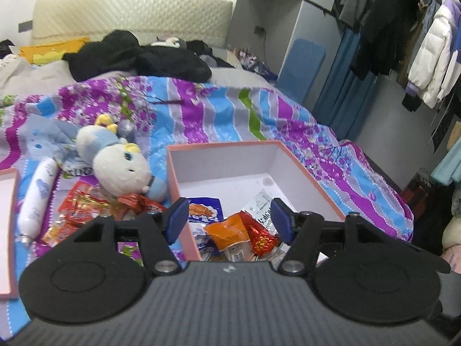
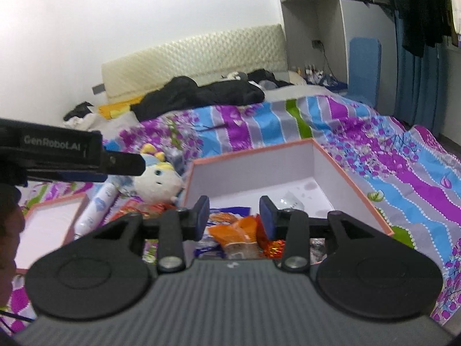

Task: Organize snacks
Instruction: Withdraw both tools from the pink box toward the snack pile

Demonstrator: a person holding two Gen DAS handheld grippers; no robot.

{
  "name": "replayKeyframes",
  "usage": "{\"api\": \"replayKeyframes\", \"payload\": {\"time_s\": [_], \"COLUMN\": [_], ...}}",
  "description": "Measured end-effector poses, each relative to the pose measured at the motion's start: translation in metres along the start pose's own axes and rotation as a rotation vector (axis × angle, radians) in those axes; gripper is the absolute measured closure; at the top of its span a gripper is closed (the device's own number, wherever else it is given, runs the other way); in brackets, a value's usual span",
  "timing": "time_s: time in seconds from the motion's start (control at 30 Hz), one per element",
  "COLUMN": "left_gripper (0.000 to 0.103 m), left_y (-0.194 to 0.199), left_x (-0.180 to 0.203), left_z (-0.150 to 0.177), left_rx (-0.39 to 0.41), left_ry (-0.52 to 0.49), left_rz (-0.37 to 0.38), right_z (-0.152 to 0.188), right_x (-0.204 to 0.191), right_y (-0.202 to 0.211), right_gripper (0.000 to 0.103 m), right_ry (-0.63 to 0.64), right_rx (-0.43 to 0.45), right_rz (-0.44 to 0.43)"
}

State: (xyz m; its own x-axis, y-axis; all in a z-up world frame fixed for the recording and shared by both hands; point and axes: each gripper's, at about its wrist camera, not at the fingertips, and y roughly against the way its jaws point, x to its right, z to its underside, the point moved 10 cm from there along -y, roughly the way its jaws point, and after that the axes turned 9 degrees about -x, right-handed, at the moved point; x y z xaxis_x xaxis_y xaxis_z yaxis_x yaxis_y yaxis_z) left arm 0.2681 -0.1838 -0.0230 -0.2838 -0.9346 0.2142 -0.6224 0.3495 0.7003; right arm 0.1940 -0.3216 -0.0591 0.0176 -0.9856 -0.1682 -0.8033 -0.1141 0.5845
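Lid (image 1: 7,230): lying at the far left edge of the left wrist view, pink rim, white inside, partly cut off by the frame.
Tube (image 1: 36,199): white, lying lengthwise just right of the lid; its print is too small to read.
Loose snacks (image 1: 83,204): red and orange wrappers lying on the quilt (image 1: 201,115) between the tube and the box, below the plush toy (image 1: 121,170); no writing is readable.
Left gripper (image 1: 229,220): hanging released, blue pads apart with nothing between them, over the box's near left wall. In the right wrist view its black body is reaching in from the left edge, reading "GenRobot.AI".
Box (image 1: 311,173): sitting open at centre on the quilt, pink outside, white inside; the far half of its floor is showing bare.
Boxed snacks (image 1: 230,233): crowding the near end of the box, a blue-and-white bag, an orange packet, a red foil piece and a white packet with black print that I cannot read.
Right gripper (image 2: 234,216): hanging released, jaws parted and empty, above the boxed snacks.
Right edge: the quilt is falling away off the bed; hanging clothes (image 1: 432,52) are filling the upper right.
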Motion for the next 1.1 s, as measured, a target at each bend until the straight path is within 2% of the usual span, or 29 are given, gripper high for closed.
{"api": "replayKeyframes", "payload": {"time_s": [0.33,0.57,0.93,1.1], "left_gripper": [0.035,0.035,0.035,0.035], "left_y": [0.073,0.107,0.130,0.125], "left_x": [-0.024,-0.050,-0.113,-0.128], "left_z": [0.025,0.056,0.125,0.159], "left_rx": [0.074,0.098,0.060,0.037], "left_ry": [0.027,0.048,0.153,0.155], "left_rz": [-0.019,-0.053,-0.134,-0.190], "right_z": [0.007,0.023,0.067,0.091], "right_x": [-0.044,-0.080,-0.131,-0.139], "right_y": [0.046,0.060,0.067,0.061], "right_gripper": [0.062,0.062,0.062,0.062], "right_ry": [0.047,0.094,0.176,0.183], "right_rx": [0.057,0.059,0.027,-0.010], "right_rz": [-0.055,-0.097,-0.178,-0.190]}}
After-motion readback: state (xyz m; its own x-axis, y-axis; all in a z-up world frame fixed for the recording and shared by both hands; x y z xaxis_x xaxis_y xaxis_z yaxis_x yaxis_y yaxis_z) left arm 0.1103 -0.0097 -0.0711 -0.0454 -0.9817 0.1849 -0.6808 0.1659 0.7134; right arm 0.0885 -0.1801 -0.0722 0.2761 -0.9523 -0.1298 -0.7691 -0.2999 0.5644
